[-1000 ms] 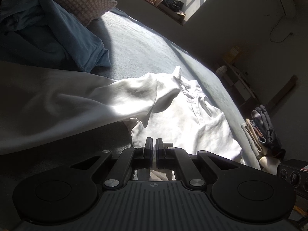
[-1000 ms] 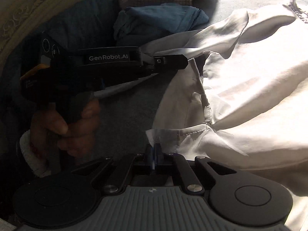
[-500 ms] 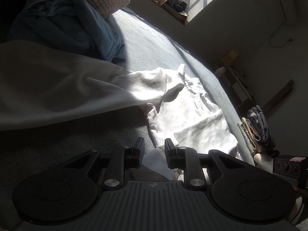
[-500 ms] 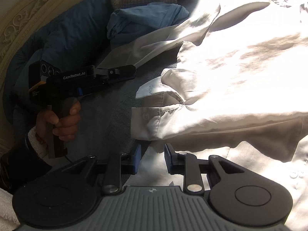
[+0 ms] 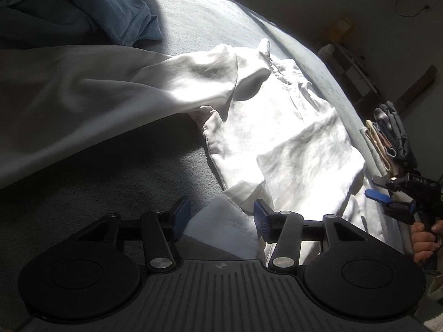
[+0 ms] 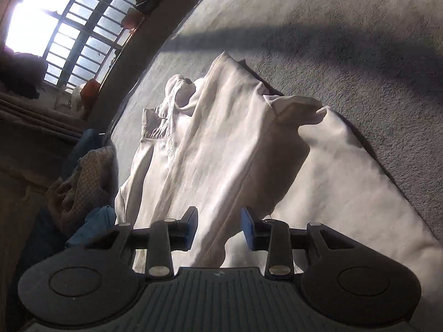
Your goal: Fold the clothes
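Shirt (image 5: 290, 138), white, on grey bed (image 5: 207, 13). Left gripper (image 5: 221, 218): jaws opening, cuff between, unpressed. Right gripper (image 6: 218, 228): jaws opening over shirt, gripping nothing.

both views sit low behind their own tongs, tilted down, close over the bed (image 5: 83, 193). the left wrist view faces the far wall; the right wrist view faces the window (image 6: 69, 25). both share the white shirt (image 5: 290, 144).

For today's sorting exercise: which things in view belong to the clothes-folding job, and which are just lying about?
Job: white shirt; left gripper and right gripper, both opening, shirt cloth between the jaws.

Lying about: blue garment; patterned cloth; gloves; grey bed cover.
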`<control>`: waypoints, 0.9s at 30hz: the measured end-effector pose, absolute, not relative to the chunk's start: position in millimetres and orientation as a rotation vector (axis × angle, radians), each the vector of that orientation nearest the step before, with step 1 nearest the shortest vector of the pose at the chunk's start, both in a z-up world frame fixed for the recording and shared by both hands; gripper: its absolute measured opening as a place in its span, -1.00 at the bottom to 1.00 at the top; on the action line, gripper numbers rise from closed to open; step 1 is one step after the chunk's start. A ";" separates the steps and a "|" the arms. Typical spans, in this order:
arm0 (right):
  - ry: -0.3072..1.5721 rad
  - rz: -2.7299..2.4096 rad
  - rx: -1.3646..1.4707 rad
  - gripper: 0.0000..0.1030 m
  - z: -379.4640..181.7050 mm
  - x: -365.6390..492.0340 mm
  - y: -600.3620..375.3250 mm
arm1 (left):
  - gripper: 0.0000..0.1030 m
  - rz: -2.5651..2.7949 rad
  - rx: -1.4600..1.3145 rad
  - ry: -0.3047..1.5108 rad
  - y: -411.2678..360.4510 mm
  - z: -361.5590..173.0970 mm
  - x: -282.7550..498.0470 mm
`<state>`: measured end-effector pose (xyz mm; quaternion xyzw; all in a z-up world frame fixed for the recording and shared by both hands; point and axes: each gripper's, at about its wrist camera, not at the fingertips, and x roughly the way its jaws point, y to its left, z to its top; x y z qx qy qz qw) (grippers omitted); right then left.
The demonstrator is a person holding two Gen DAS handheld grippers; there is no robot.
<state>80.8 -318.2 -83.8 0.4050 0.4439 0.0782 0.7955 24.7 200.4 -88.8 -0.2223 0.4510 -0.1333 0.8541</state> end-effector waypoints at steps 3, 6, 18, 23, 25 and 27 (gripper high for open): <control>0.891 0.071 1.017 -0.27 -101.0 101.8 -351.4 | -0.48 -0.252 -0.467 0.954 199.2 -88.2 24.4; 0.893 0.037 1.099 -0.27 -116.3 122.9 -362.5 | -0.69 -0.251 -0.450 0.946 193.8 -83.8 22.0; 0.849 0.045 1.125 -0.91 -141.1 150.9 -360.8 | -0.88 -0.268 -0.490 0.942 183.4 -72.3 27.0; 0.788 0.007 1.147 -0.93 -139.3 144.2 -376.8 | -0.89 -0.306 -0.577 0.933 181.0 -68.2 33.6; 0.769 -0.014 1.163 -0.93 -140.6 143.1 -384.3 | -0.89 -0.317 -0.588 0.934 177.1 -68.4 37.7; 0.757 -0.032 1.169 -0.93 -142.9 144.5 -388.6 | -0.89 -0.324 -0.592 0.943 172.8 -70.2 41.9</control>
